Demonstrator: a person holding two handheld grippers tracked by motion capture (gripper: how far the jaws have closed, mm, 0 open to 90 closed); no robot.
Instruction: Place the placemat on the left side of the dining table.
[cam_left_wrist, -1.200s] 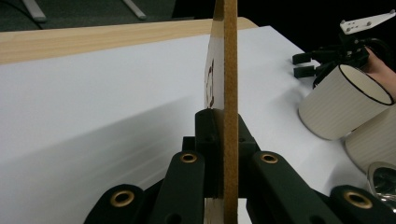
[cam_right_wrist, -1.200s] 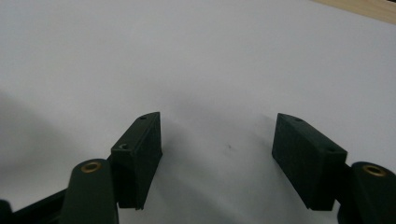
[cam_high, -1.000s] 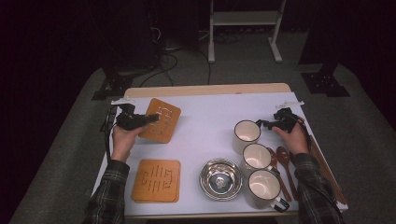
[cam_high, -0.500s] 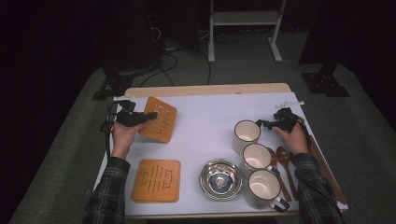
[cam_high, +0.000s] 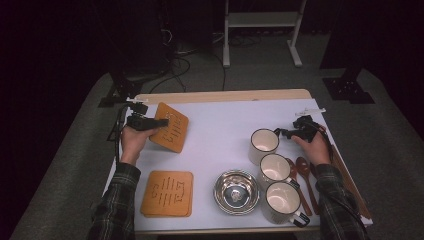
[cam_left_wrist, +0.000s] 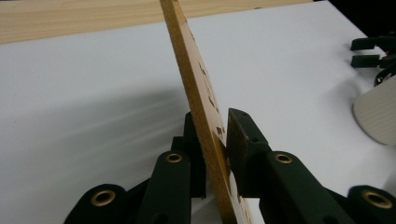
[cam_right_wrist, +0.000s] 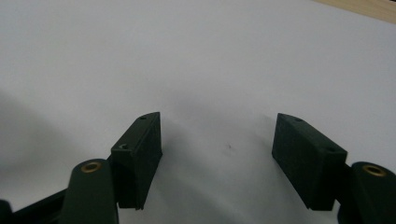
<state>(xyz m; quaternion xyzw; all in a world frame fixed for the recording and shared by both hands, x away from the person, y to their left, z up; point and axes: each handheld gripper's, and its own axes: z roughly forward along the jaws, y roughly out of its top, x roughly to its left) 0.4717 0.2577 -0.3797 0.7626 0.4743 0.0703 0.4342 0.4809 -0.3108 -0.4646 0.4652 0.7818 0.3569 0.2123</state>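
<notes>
My left gripper (cam_high: 156, 123) has its jaws around the near edge of a square, light-brown wooden trivet with slotted cut-outs (cam_high: 170, 127). The jaws have just been easing apart, and in the left gripper view the trivet (cam_left_wrist: 201, 100) stands on edge between them: one pad still lies against the board, while a thin gap shows at the other, so the grip is loosening rather than clamped. The trivet sits tilted at the far left of the white table top (cam_high: 225, 125), its far part over the table and its near edge at my gripper.

My right gripper (cam_high: 289, 133) hovers at the right side, jaws wide apart with nothing between them, just beside the handle of the farthest cream ceramic mug (cam_high: 263, 145).

Towards me stand two more cream mugs (cam_high: 276, 167), a round steel bowl (cam_high: 236, 191) and brown wooden spoons (cam_high: 303, 172). A second wooden trivet (cam_high: 167, 193) lies flat at the near left.
</notes>
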